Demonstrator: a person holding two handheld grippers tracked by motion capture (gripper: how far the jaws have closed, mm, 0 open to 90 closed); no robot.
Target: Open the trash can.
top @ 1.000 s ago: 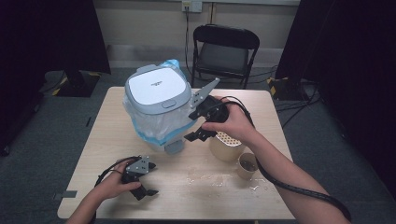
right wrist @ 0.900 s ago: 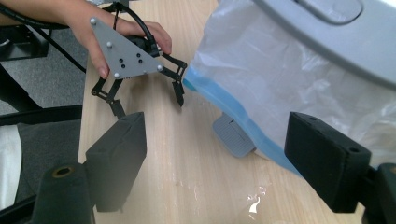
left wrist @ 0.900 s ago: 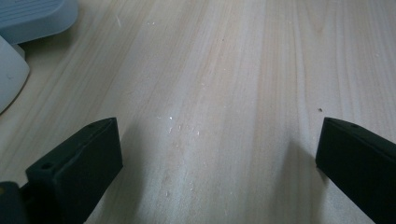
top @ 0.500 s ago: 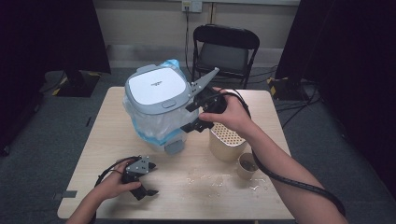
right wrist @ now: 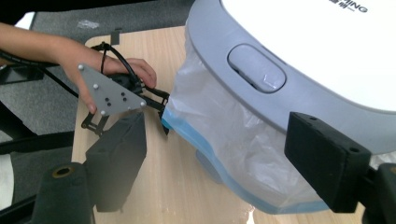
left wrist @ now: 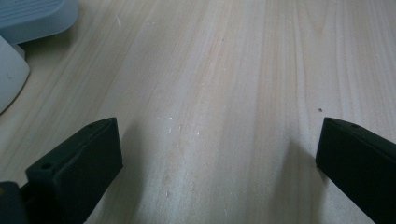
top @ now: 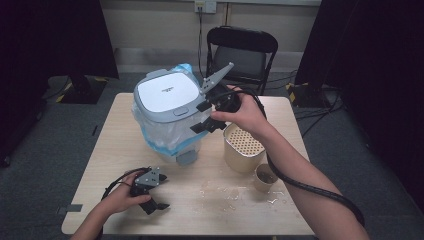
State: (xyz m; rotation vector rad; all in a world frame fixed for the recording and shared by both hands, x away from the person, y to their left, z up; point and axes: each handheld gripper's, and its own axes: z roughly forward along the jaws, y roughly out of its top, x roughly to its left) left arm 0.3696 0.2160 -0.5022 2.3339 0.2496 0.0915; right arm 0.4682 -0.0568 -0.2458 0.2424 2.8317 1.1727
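A small bin (top: 169, 117) with a white and grey lid (top: 167, 93) is seen on the table (top: 115, 125), at about 11 o'clock from the table's middle in the high view. A thin plastic bag with a blue edge (top: 165, 135) is hung inside the bin and is folded out over its sides. The lid is shut, so what is in the bag cannot be told.

At 3 o'clock from the bin, a cream tub (top: 243, 148) is stood upright, and its top is covered by a plate full of little holes. What is under the plate is hidden. At 5 o'clock from the tub, just beside it, a small cup (top: 264, 177) is stood, with something dark inside. Wet spots and crumbs (top: 220, 192) are spread on the table at 8 o'clock from the cup.

The right gripper (top: 204, 116) is held up in the air at the bin's 3 o'clock side. In the right gripper view, its jaws are kept partly apart, with the bag and the lid's grey rim (right wrist: 261, 93) seen between them, and nothing is pinched.

The left gripper (top: 156, 199) is rested on the table at 6 o'clock from the bin, well apart from it. Its jaws are spread wide over bare wood, and nothing is held.
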